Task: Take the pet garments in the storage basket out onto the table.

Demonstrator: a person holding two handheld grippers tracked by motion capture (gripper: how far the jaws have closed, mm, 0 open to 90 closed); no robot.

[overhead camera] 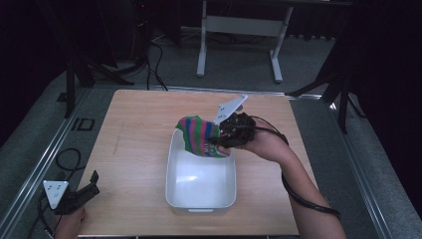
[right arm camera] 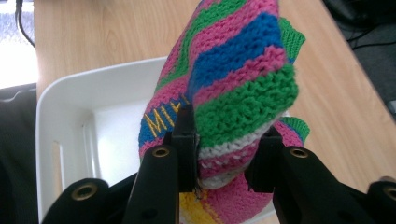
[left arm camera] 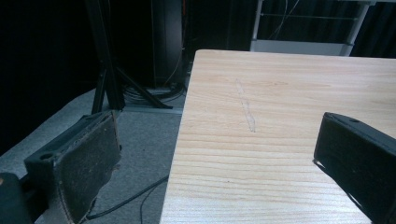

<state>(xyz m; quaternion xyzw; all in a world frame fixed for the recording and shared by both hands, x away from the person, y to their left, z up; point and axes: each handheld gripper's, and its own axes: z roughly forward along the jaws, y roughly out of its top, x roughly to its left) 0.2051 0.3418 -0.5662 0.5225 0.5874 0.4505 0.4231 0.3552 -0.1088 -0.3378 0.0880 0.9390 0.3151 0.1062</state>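
Right gripper (right arm camera: pixel 226 154): jaws clamped on knitted cloth (right arm camera: pixel 233 79) over tub (overhead camera: pixel 201 199), 12 o'clock rim; risk snagging outside. Left gripper (left arm camera: pixel 219 158): wide, idle.

Wood table, one white bin on it

The table (overhead camera: pixel 134 149) is light wood with a rectangular top — a pale wavy scratch (left arm camera: pixel 246 106) marks its left part, near the left edge. A white bin (overhead camera: pixel 200 185) with rounded corners sits directly on it, toward the near edge and slightly right of centre. The table stands on grey floor (overhead camera: pixel 35 144) — black cables (overhead camera: pixel 67 159) lie there at its left.
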